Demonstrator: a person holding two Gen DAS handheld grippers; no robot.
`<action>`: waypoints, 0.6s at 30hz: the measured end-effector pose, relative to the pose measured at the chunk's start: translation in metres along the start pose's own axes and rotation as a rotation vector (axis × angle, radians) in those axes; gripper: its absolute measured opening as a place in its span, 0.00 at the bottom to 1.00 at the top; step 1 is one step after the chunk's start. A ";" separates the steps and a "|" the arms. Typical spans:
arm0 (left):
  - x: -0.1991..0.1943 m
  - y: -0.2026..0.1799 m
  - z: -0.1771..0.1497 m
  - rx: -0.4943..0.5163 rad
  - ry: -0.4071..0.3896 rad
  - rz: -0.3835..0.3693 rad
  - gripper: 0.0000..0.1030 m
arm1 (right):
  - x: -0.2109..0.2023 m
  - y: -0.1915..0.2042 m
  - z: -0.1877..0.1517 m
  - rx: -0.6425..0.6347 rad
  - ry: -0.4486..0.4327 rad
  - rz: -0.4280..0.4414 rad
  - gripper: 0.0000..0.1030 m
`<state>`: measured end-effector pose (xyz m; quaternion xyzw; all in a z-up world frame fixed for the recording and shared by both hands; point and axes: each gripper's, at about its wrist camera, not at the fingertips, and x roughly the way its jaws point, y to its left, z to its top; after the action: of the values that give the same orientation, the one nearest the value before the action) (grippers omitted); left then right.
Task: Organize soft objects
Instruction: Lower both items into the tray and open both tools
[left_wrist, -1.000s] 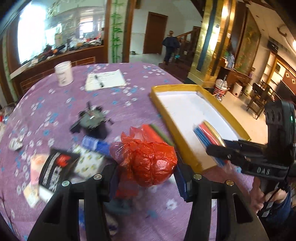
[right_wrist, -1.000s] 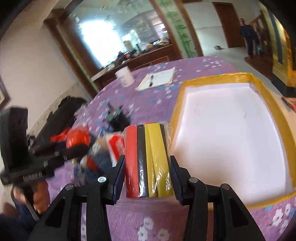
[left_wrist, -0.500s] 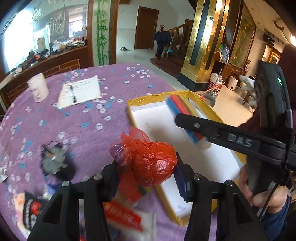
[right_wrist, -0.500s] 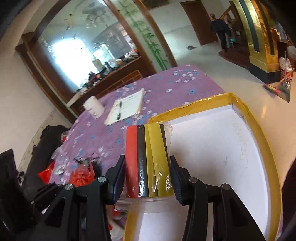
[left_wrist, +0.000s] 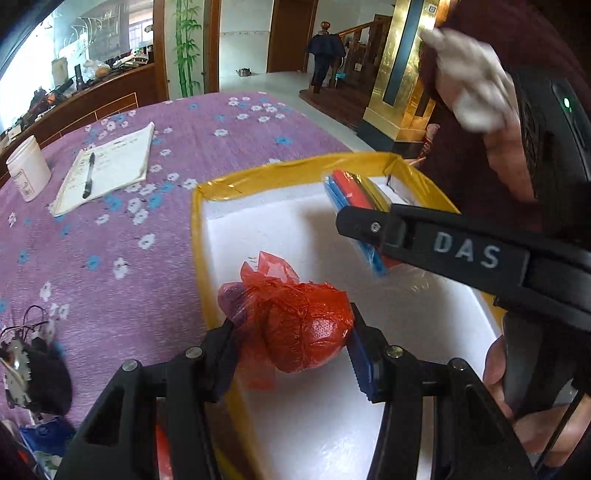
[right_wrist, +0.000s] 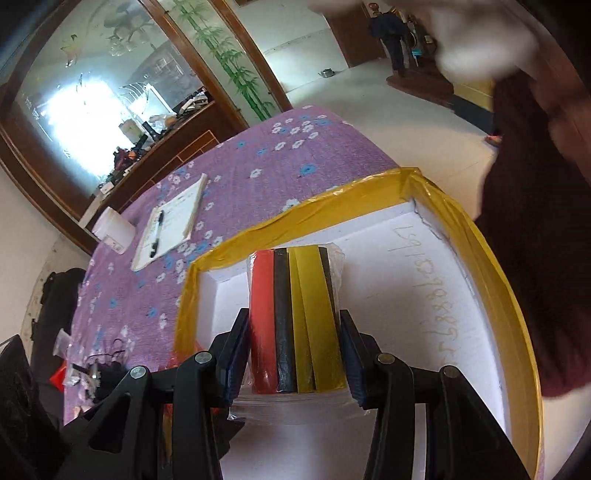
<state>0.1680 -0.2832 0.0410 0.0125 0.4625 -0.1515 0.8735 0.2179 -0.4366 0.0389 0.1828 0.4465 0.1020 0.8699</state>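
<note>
My left gripper (left_wrist: 291, 343) is shut on a red plastic-wrapped bundle (left_wrist: 295, 328) and holds it over the near left part of the white foam box with a yellow taped rim (left_wrist: 280, 173). My right gripper (right_wrist: 293, 350) is shut on a clear-wrapped pack of coloured strips (right_wrist: 295, 317), red, black and yellow, over the same box (right_wrist: 332, 195). In the left wrist view the right gripper (left_wrist: 369, 225) reaches in from the right with the pack (left_wrist: 354, 199) near the box's far corner.
The box stands on a purple flowered tablecloth (left_wrist: 110, 240). A notepad with a pen (left_wrist: 107, 166) and a white cup (left_wrist: 27, 168) lie at the far left. A small dark gadget (left_wrist: 33, 369) and packets (left_wrist: 48, 439) lie at the near left edge.
Both grippers have moved right from the pile of items to over the box, each still holding its object. The pack now sits deeper toward the box's far side.
</note>
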 end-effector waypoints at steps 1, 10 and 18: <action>0.003 -0.003 0.001 0.009 0.002 0.004 0.49 | 0.002 0.001 0.000 -0.001 0.004 0.004 0.47; 0.013 0.002 0.000 -0.010 0.036 -0.031 0.56 | 0.007 0.001 0.001 -0.007 0.000 -0.033 0.48; 0.005 -0.005 -0.002 0.021 0.002 -0.022 0.71 | -0.008 0.000 0.001 0.000 -0.043 -0.056 0.60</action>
<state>0.1678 -0.2885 0.0365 0.0168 0.4619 -0.1662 0.8711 0.2141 -0.4400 0.0455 0.1723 0.4328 0.0735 0.8818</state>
